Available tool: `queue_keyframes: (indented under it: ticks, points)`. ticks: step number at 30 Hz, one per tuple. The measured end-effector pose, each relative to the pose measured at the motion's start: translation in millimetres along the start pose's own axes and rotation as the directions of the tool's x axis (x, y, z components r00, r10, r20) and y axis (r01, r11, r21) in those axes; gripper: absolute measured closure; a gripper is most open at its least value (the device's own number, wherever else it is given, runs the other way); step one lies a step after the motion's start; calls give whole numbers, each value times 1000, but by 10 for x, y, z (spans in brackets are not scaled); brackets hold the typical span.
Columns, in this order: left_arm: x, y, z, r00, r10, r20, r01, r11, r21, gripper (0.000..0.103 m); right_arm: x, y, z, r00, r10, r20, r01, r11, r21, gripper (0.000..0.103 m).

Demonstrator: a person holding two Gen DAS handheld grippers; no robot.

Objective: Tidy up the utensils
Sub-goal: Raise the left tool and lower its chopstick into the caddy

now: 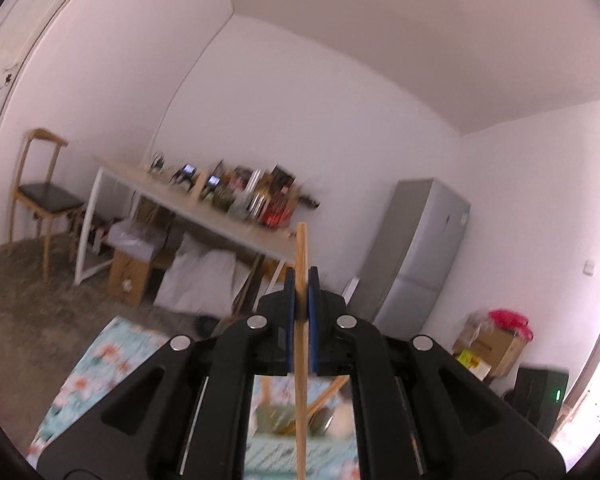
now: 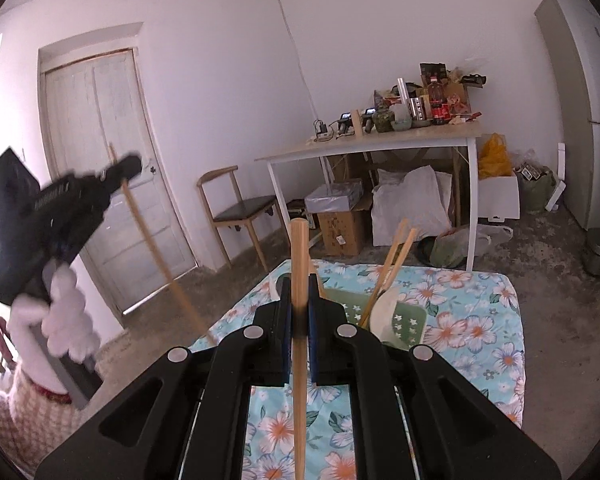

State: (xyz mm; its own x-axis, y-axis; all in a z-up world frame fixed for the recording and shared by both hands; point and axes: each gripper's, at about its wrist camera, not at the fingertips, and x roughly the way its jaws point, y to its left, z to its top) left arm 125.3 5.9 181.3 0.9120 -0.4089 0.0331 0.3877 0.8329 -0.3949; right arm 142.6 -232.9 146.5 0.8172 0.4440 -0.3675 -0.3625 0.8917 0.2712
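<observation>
In the left wrist view my left gripper point(image 1: 302, 292) is shut on a thin wooden chopstick point(image 1: 302, 248) that stands upright between the blue pads. Far below it lies a blurred green holder point(image 1: 276, 416) on the floral tablecloth point(image 1: 96, 360). In the right wrist view my right gripper point(image 2: 300, 304) is shut on a thicker round-ended wooden stick point(image 2: 300, 248), also upright. Just beyond it the green utensil holder point(image 2: 414, 320) contains two chopsticks point(image 2: 394, 264) and a white spoon point(image 2: 384, 312). At the left a white-gloved hand point(image 2: 68, 316) holds the left gripper point(image 2: 130, 164) high with its chopstick point(image 2: 152, 240) slanting down.
The floral-covered table point(image 2: 480, 320) ends a short way past the holder. Behind it are a cluttered white table point(image 2: 380, 142), a wooden chair point(image 2: 240, 208), cardboard boxes point(image 2: 340, 228) and a white door point(image 2: 100, 160). A grey fridge point(image 1: 420, 248) stands by the far wall.
</observation>
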Motion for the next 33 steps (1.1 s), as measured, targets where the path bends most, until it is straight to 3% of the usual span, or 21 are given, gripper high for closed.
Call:
queue_keyframes:
  ticks: [9, 15, 23, 24, 26, 33]
  points:
    - [620, -274, -162, 999, -5, 42, 2, 998, 56, 98, 32, -233, -62, 1000, 16, -4, -15, 999, 40, 96]
    - [998, -241, -529, 999, 35, -32, -33, 996, 84, 98, 60, -351, -104, 1000, 18, -15, -18, 998, 56, 96]
    - [1154, 47, -745, 990, 55, -133, -48, 997, 57, 97, 66, -400, -132, 1000, 13, -28, -11, 998, 66, 96]
    - [1152, 57, -744, 989, 52, -141, -45, 998, 54, 96, 64, -401, -131, 1000, 13, -28, -11, 998, 66, 96]
    - [1146, 96, -723, 988, 55, -147, -48, 997, 53, 81, 62, -398, -126, 1000, 11, -26, -10, 998, 64, 96]
    - [1055, 174, -613, 989, 62, -136, -57, 997, 44, 64, 45, -341, -85, 1000, -2, -23, 3, 999, 51, 96]
